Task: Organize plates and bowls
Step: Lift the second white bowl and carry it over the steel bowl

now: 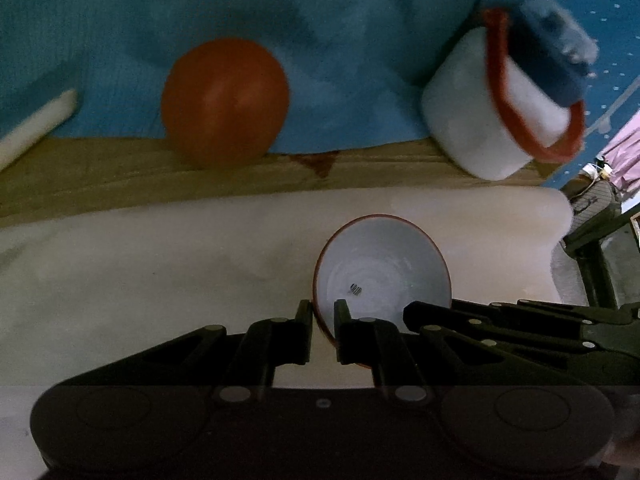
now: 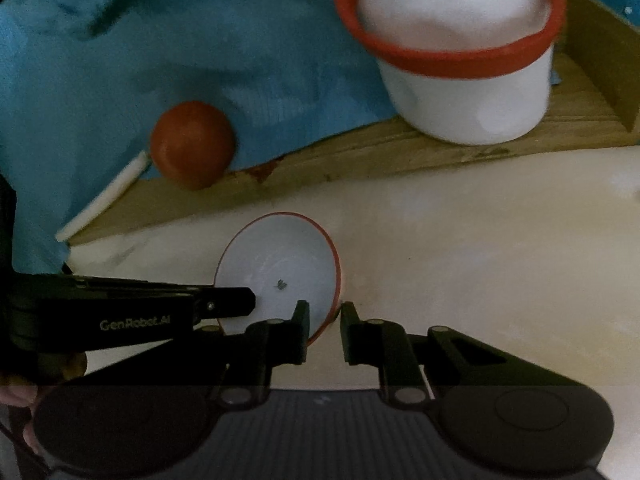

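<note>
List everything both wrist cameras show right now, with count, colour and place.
small bowl: one, white inside with orange-red rim, over the cream surface, rim pinched from both sides
upturned bowl: one, orange, on the blue cloth's edge
tub: one, white with red rim, on the wooden board, dark blue fabric inside
blue cloth: one, behind
white stick-like item: one, beside the orange bowl
left gripper: black, shut on the bowl's rim
right gripper: black, shut on the opposite rim

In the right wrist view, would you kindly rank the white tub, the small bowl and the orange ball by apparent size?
1. white tub with the red rim, clearly largest.
2. small bowl.
3. orange ball.
The small bowl sits nearer the camera than the orange ball, so their true order is unsure.
</note>
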Available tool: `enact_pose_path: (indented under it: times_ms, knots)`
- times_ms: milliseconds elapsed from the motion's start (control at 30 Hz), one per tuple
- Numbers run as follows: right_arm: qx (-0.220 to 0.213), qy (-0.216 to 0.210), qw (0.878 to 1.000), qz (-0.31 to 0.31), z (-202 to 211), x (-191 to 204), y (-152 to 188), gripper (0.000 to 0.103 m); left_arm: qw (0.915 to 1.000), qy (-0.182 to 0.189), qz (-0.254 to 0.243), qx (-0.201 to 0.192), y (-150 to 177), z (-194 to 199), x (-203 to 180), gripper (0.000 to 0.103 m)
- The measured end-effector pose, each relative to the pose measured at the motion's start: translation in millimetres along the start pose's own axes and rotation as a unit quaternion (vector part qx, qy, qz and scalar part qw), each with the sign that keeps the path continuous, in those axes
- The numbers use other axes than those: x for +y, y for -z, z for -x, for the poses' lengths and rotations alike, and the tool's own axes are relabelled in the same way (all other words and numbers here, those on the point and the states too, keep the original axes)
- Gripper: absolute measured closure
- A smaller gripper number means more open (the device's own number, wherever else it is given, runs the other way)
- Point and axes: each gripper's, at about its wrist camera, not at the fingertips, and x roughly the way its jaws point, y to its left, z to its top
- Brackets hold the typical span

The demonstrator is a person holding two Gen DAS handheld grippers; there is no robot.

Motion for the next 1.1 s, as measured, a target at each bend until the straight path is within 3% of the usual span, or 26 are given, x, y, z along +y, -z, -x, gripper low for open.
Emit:
enact_pose_path:
  times_ms: [567, 1100]
  knots:
    - [-0.022, 0.002, 1.0, -0.002, 67.7, -2.4, 38.4, 0.085, 0.999, 0.015, -0.038, -0.018, 44.5, 37.5, -46.6, 0.092]
    - [-0.016, -0.012, 1.0, 0.007, 106.9, -22.4, 77.5, 0.085, 0.9983, 0.036, -0.046, 0.008, 83.1, 47.8, -70.0, 0.092]
